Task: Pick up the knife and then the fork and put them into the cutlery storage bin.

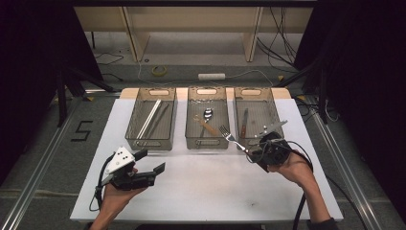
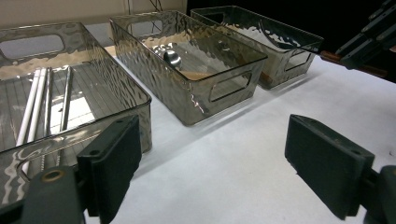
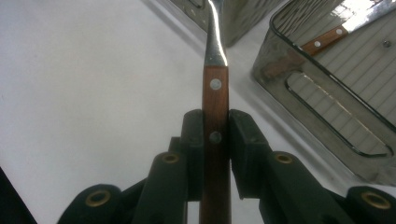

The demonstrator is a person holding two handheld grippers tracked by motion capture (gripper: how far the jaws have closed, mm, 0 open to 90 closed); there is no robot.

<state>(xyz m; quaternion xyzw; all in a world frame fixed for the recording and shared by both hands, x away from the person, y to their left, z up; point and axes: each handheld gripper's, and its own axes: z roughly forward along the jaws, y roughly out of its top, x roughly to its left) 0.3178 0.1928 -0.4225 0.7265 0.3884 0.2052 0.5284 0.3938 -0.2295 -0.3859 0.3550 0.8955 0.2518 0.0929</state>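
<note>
1. The right tongs (image 3: 215,140) are clenched on the wooden handle of a fork (image 3: 215,98), pads pressing it from both sides.
2. In the high view the fork (image 1: 231,135) sticks out from the right tongs (image 1: 253,152) toward the middle bin (image 1: 207,142), tines just in front of its near wall, above the counter (image 1: 201,191).
3. The left tongs (image 2: 210,172) are released, jaws wide apart with bare counter between them; in the high view they (image 1: 151,160) hover near the left bin (image 1: 148,143).
4. The left bin holds chopsticks (image 1: 149,118), the middle one a spoon (image 1: 207,115), the right bin (image 1: 253,92) a knife (image 1: 244,122).
</note>
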